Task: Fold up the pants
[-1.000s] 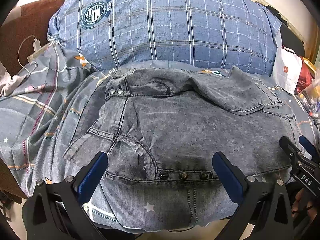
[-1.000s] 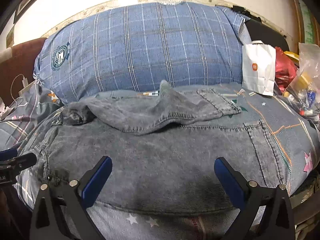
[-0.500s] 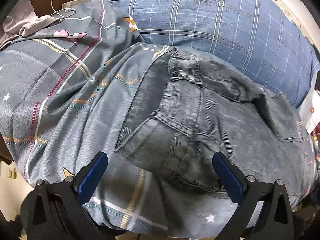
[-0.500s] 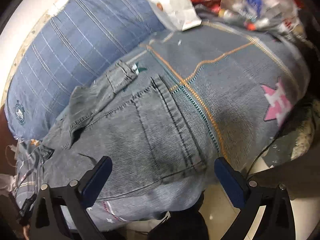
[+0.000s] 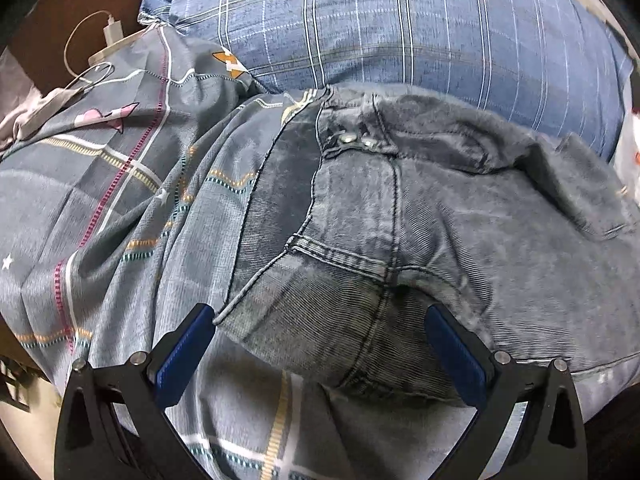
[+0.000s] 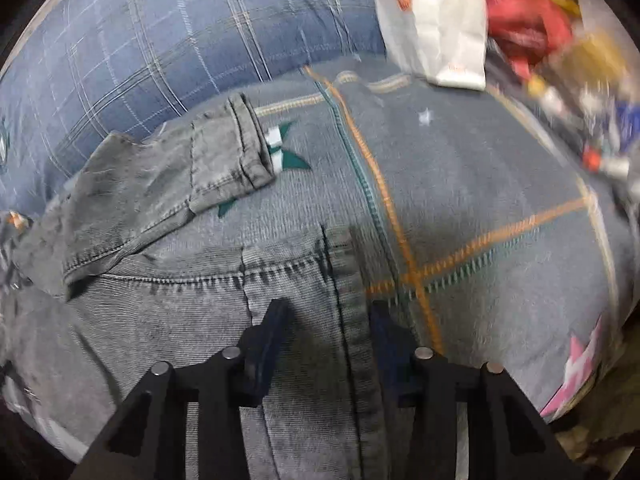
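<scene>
Grey washed denim pants lie across a patterned grey bedsheet. In the left wrist view the waistband with two metal snaps is at the far side, and my left gripper is open, its blue pads straddling the near waist corner. In the right wrist view the pants show a leg hem, and my right gripper has its jaws partly closed around that hem edge; the frame is blurred. A second leg hem lies farther back.
A large blue plaid pillow lies behind the pants. A white charger and cable lie at the far left. A white paper bag, a red bag and small clutter sit at the far right of the bed.
My left gripper swung left and down to the waist corner. My right gripper moved to the right leg hem and its jaws narrowed from wide open around the hem edge.
</scene>
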`<state>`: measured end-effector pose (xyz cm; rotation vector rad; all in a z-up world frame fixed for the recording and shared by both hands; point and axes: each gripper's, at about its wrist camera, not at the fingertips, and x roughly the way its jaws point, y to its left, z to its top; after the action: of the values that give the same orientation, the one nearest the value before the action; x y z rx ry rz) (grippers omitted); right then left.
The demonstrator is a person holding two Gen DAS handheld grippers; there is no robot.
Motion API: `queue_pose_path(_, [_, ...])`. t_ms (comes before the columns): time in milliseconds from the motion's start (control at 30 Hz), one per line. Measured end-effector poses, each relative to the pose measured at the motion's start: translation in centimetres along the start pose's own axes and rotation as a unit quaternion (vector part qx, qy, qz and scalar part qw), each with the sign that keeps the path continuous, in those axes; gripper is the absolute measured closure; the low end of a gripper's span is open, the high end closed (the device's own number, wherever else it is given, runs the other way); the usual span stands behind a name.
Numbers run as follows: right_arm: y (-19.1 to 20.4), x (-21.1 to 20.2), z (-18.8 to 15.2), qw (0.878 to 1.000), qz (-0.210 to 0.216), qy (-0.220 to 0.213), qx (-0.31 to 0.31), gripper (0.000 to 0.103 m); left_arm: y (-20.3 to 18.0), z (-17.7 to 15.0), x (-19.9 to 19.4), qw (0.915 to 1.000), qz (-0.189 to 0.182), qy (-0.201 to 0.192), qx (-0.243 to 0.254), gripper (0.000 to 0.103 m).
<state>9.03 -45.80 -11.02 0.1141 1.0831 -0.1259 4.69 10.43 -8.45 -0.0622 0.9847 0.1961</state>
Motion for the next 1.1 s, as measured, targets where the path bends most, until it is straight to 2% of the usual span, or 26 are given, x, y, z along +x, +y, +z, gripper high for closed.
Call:
queue_pose_path(33, [0.7,-0.2,0.2,1.000,-0.009,0.001,-0.019,0.086,-0.1,0.0,0.4,1.0000,0.005,0.003,0.005,0.000])
queue_pose_path(67, [1.2,-0.5,0.4,0.999,-0.023,0.003,-0.039,0.087,-0.2,-0.1,0.8,0.9999,0.010,0.007,0.010,0.000])
queue_pose_path(167, [3.8,-2.6,0.8,0.990,-0.089,-0.035,-0.107,0.087,-0.3,-0.5,1.8,0.9996,0.017,0.015,0.019,0.000])
queue_pose_path(233, [4.2,-3.9,1.5,0.987,-0.102,-0.068,-0.107,0.087,-0.1,-0.6,1.9,0.9998,0.011,0.010,0.015,0.000])
queue_pose_path(267, [4.2,-3.7,1.7,0.986,-0.107,-0.067,-0.105,0.087,0.0,-0.6,1.9,0.9998,0.010,0.011,0.014,0.000])
queue_pose_path(300, [4.3,-2.5,1.8,0.987,-0.116,-0.050,-0.104,0.083,0.0,-0.6,2.0,0.9998,0.010,0.010,0.013,0.000])
queue_pose_path(333, [4.2,-0.5,1.6,0.985,-0.130,-0.012,-0.109,0.077,0.0,-0.5,2.1,0.9998,0.010,0.009,0.014,0.000])
queue_pose_path(367, [4.0,1.0,1.2,0.984,-0.137,0.001,-0.112,0.074,0.0,-0.5,2.0,0.9998,0.011,0.009,0.016,0.000])
queue_pose_path(400, [4.1,0.3,1.0,0.983,-0.143,-0.029,-0.111,0.063,0.0,-0.6,1.9,0.9997,0.012,0.009,0.019,0.000])
queue_pose_path(433, [4.0,-0.5,0.9,0.983,-0.147,-0.038,-0.100,0.054,0.0,-0.6,1.8,0.9996,0.014,0.009,0.023,0.000])
queue_pose_path(467, [4.0,-1.4,0.8,0.986,-0.137,-0.049,-0.087,0.042,-0.1,-0.6,1.6,0.9995,0.016,0.007,0.025,0.000])
queue_pose_path(567, [4.5,-5.1,0.0,0.984,-0.126,-0.098,-0.078,0.038,0.0,-0.5,0.2,0.9998,0.010,-0.012,0.016,0.000])
queue_pose_path(600, [4.8,-5.7,-0.4,0.984,-0.117,-0.107,-0.080,0.029,0.0,-0.3,-0.4,0.9997,0.002,-0.024,0.009,0.000])
queue_pose_path(633, [4.8,-6.1,-1.2,0.985,-0.106,-0.109,-0.082,0.023,0.0,-0.2,-0.6,0.9995,-0.003,-0.030,0.008,0.000])
queue_pose_path(667, [5.1,-5.0,-1.5,0.988,-0.093,-0.079,-0.090,0.011,-0.1,-0.2,-0.5,0.9996,-0.004,-0.027,0.010,0.000])
queue_pose_path(733, [4.8,-1.2,-1.6,0.993,-0.071,0.009,-0.095,0.012,-0.5,-0.5,2.2,0.9990,-0.005,0.038,0.023,0.000])
queue_pose_path(767, [4.2,0.2,-1.6,0.994,-0.057,0.047,-0.077,0.013,-0.3,-0.7,2.9,0.9987,-0.016,0.047,0.012,0.000])
queue_pose_path(800, [3.6,-0.2,-1.2,0.997,-0.044,0.042,-0.056,0.013,0.7,-0.7,2.5,0.9987,-0.037,0.033,-0.013,0.000])
queue_pose_path(867, [3.0,-2.6,0.7,1.000,-0.018,-0.002,-0.020,0.013,1.3,-0.4,3.2,0.9963,-0.050,0.068,-0.015,0.000])
queue_pose_path(967, [3.9,-5.4,4.6,0.998,0.003,-0.055,-0.028,0.013,1.8,0.5,3.4,0.9924,-0.062,0.105,-0.011,0.000])
queue_pose_path(1000, [4.5,-5.5,5.7,0.998,0.010,-0.060,-0.035,0.013,1.8,1.3,2.7,0.9920,-0.067,0.106,-0.013,0.000])
queue_pose_path(1100, [6.3,-4.0,10.1,0.997,0.020,-0.060,-0.054,0.013,1.7,4.2,0.0,0.9947,-0.093,0.042,-0.013,0.000])
